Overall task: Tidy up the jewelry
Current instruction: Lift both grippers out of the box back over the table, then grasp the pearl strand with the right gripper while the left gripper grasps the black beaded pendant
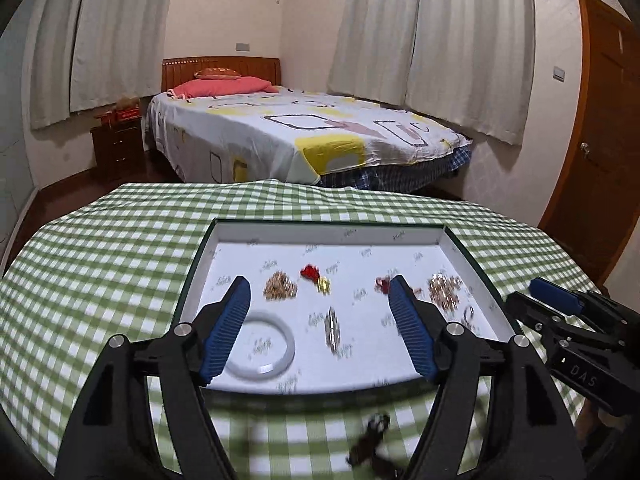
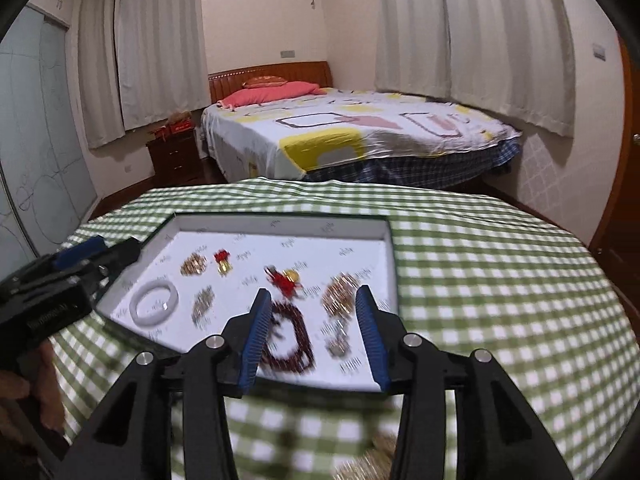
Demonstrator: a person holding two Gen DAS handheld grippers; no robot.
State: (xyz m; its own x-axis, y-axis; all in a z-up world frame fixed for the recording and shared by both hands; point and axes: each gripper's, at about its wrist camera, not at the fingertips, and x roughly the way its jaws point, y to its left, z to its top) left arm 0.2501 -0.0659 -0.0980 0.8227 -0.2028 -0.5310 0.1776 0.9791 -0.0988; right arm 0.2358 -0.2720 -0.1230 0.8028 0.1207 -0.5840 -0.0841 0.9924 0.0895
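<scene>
Nearby, smooth white ring bangle (image 1: 262, 345) on speckled tray (image 1: 328, 229)

A bed (image 1: 304, 136) with a pink pillow (image 1: 224, 86) stands beyond white curtains (image 1: 432, 40).

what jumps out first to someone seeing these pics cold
A shallow white tray sits on the green checked tablecloth, dotted with small jewelry: a white bangle at its near left, a dark red bead bracelet near the front and a gold chain heap at the right. Both tongs, left and right, hang open and empty above it. Behind stands a bed with a pink pillow.
</scene>
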